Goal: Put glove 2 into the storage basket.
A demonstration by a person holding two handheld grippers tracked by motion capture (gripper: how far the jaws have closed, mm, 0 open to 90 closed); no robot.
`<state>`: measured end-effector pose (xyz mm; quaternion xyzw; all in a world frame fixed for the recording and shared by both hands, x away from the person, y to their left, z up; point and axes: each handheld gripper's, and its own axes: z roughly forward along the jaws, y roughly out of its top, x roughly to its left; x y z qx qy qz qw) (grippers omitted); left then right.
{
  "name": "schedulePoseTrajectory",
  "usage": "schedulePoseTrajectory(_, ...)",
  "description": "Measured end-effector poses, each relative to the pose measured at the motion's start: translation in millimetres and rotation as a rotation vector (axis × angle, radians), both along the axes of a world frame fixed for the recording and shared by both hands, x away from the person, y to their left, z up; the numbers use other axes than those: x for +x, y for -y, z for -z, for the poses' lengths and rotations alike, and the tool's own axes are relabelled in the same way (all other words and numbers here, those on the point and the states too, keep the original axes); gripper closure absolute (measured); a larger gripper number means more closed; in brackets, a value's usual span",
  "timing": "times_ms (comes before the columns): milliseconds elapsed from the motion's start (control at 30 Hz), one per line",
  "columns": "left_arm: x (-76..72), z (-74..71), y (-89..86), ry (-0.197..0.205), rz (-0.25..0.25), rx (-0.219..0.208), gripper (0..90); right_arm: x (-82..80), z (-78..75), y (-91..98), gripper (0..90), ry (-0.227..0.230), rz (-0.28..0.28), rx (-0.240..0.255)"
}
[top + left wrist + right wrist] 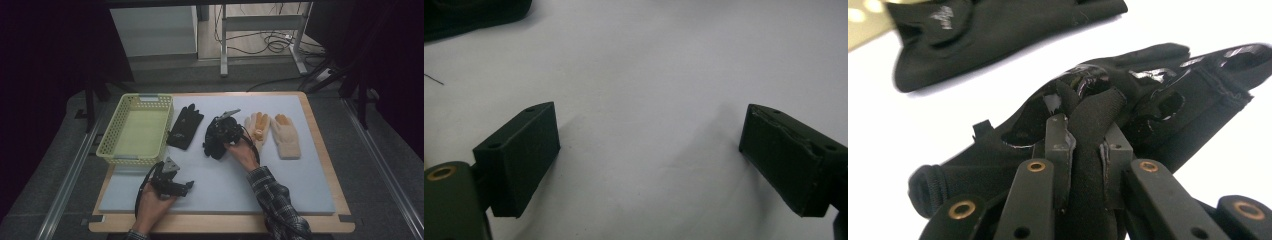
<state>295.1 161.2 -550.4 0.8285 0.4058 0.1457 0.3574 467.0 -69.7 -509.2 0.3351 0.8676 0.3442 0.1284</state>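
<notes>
right gripper view, right hand-held gripper (pixel 1087 150) clamped on fold of black glove (pixel 1158 100), left hand-held gripper (pixel 649 160) jaws apart over bare surface (pixel 649 65)

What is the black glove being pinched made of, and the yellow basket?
The black glove looks like soft knit fabric with shiny, rubbery patches that catch the light. The yellow basket looks like hard plastic, with walls moulded in a grid of small holes.

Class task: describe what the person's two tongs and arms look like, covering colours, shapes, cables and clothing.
Both tongs are black, each carrying a grey three-cornered plate on top. The left tongs trail a black cable looping beside the hand; their pads are blocky and rectangular. The right tongs have brass-coloured rivets on their black link arms. The right forearm wears a dark plaid sleeve.
</notes>
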Motion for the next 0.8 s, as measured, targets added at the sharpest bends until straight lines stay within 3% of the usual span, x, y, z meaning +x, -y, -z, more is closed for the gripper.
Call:
schedulePoseTrajectory(167,0.0,-0.1,-0.2,0.0,0.001,0.003,9.4,-20.9,-21.5,15.6,77.8,0.019,-0.05,0.049)
schedulePoseTrajectory(333,0.0,0.0,0.0,0.001,0.0,0.001,9.4,-57.7,-41.5,29.2,77.8,0.038,-0.114,0.08)
schedulePoseTrajectory(433,0.0,-0.1,0.0,0.001,0.001,0.002,9.4,-75.6,-41.1,34.2,77.6,0.026,-0.146,0.09)
schedulePoseTrajectory(567,-0.1,0.0,0.2,0.002,-0.002,-0.001,9.4,-98.3,-26.8,36.0,76.4,0.0,-0.174,0.088)
schedulePoseTrajectory(600,-0.1,0.0,0.2,0.002,-0.002,-0.001,9.4,-102.4,-21.8,36.0,73.7,-0.005,-0.176,0.09)
schedulePoseTrajectory(667,-0.1,0.0,0.1,0.002,0.0,-0.001,9.4,-107.8,-14.8,36.3,54.7,0.004,-0.18,0.097)
schedulePoseTrajectory(700,-0.1,0.0,0.1,0.001,0.0,-0.001,9.4,-108.3,-13.9,36.8,50.0,0.013,-0.17,0.095)
schedulePoseTrajectory(800,-0.1,-0.3,-0.2,-0.001,0.002,0.004,9.4,-101.2,-17.7,42.6,47.0,0.028,-0.141,0.118)
